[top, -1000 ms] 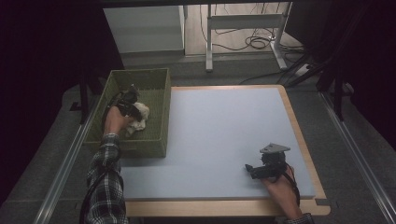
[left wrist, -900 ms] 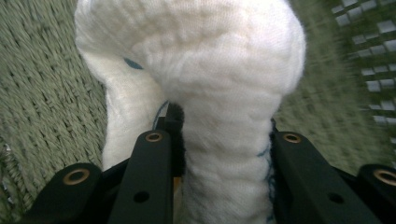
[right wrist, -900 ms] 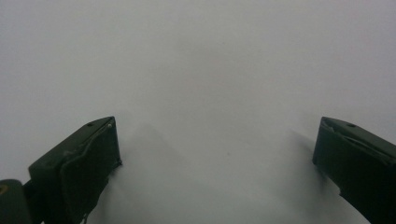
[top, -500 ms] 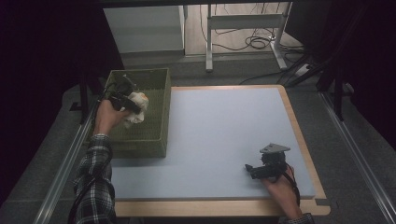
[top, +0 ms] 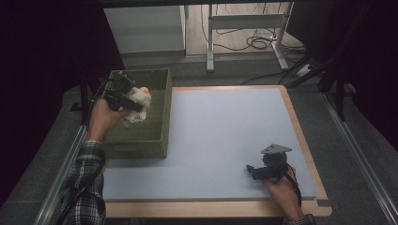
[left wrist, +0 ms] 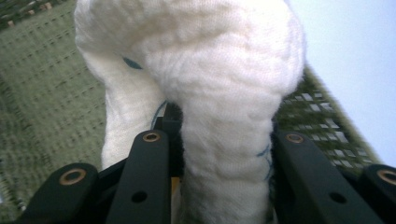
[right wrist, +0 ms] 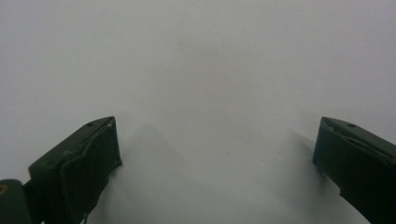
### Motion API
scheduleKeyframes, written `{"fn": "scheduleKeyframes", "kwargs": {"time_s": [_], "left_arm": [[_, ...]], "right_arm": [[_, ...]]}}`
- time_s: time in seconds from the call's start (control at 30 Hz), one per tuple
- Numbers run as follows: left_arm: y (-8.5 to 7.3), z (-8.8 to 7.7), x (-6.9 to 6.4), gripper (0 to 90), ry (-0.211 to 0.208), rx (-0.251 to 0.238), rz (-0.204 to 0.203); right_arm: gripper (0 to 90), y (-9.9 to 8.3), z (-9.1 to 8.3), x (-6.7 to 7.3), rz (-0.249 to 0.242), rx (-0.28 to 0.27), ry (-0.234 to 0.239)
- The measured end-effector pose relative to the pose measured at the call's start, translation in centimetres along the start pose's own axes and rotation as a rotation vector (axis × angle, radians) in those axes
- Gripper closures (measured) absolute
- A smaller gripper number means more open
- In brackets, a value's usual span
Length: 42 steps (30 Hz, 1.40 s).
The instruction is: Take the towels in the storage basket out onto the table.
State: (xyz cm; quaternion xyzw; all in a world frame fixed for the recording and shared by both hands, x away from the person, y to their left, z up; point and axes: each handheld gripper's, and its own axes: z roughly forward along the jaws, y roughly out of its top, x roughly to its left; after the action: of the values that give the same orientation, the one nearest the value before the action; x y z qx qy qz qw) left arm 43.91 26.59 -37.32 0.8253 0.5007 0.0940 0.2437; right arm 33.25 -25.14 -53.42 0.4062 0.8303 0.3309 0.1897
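A white plush toy (top: 139,107) with a touch of orange hangs over the green mesh basket (top: 141,140) at the table's left. My left gripper (top: 126,97) is shut on it, raised above the basket's left wall. In the left gripper view the fluffy toy (left wrist: 224,88) bulges out between the two black jaws, with the basket's mesh behind it. My right gripper (top: 254,170) rests low on the pale blue mat (top: 220,126) near the front right, open. In the right gripper view its jaws stand wide apart with bare mat between them.
A wooden border (top: 211,208) frames the mat. Metal rails (top: 361,154) run along both sides of the table. Beyond the far edge stand a white cabinet (top: 145,28) and a desk frame (top: 244,28) with cables on the floor.
My left hand has lifted the plush toy from inside the basket and carried it up and slightly left. The right hand has stayed in place.
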Motion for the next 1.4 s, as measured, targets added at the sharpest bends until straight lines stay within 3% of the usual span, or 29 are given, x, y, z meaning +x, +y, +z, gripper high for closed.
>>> {"fn": "scheduleKeyframes", "kwargs": {"time_s": [0.3, 0.4, 0.57, 0.63, 0.73, 0.9, 1.07, 1.4], "left_arm": [[1.0, -0.4, -3.5, 67.2, -0.049, -0.040, 0.081], [1.3, -0.3, -4.4, 66.9, -0.057, -0.043, 0.091], [2.3, 0.1, -6.6, 66.5, -0.099, -0.066, 0.118], [3.0, 0.5, -8.1, 66.3, -0.113, -0.063, 0.148], [3.5, 0.8, -9.1, 66.1, -0.129, -0.067, 0.161], [4.6, 2.3, -11.7, 65.8, -0.159, -0.060, 0.196], [5.7, 4.8, -14.7, 65.0, -0.182, -0.040, 0.237], [6.6, 9.2, -18.8, 62.8, -0.185, -0.012, 0.307]], "right_arm": [[0.8, 0.0, 0.0, 0.0, 0.001, 0.000, 0.000], [0.8, 0.0, 0.0, 0.0, 0.000, 0.000, 0.000], [0.8, 0.0, 0.0, 0.0, 0.002, -0.001, 0.000], [0.7, 0.0, 0.0, 0.0, 0.002, 0.000, 0.000], [0.8, 0.0, 0.0, 0.0, 0.002, 0.000, 0.001], [0.8, 0.0, 0.0, 0.0, 0.003, 0.000, 0.002], [0.8, 0.0, 0.0, 0.0, 0.004, 0.000, 0.002], [0.8, 0.0, 0.0, 0.0, 0.003, 0.002, 0.002]]}}
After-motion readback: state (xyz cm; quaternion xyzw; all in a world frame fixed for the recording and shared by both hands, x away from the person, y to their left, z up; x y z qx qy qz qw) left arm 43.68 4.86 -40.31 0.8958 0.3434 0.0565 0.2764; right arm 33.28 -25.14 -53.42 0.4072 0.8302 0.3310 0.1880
